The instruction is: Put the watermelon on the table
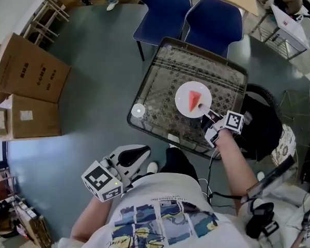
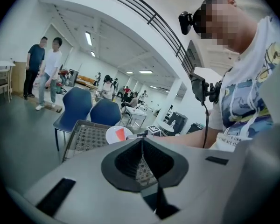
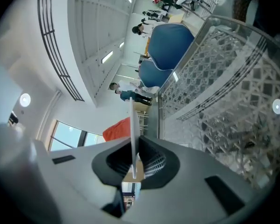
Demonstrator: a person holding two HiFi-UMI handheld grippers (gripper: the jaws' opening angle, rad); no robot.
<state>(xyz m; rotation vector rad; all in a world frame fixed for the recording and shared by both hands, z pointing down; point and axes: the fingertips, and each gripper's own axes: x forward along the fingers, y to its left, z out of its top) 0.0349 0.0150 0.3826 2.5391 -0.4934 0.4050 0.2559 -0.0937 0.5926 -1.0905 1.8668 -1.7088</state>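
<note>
A red watermelon slice [image 1: 195, 101] lies on a white plate [image 1: 185, 93] over the near right part of the patterned glass table [image 1: 160, 81]. My right gripper [image 1: 206, 113] is shut on the plate's near rim. In the right gripper view the plate [image 3: 132, 125] runs edge-on between the pads, with the watermelon [image 3: 116, 129] to its left. Whether the plate rests on the table I cannot tell. My left gripper [image 1: 139, 155] hangs near my body, below the table's near edge, with its jaws together and nothing in them. Past it, the left gripper view shows the plate [image 2: 113, 134] and the table [image 2: 86, 136].
Two blue chairs [image 1: 163, 9] [image 1: 214, 17] stand at the table's far side. Cardboard boxes [image 1: 28, 74] sit on the floor at the left, and a black bag [image 1: 261, 120] is by the table's right edge. A small round disc [image 1: 138, 110] lies on the table's left corner. Two people [image 2: 44, 71] stand far off.
</note>
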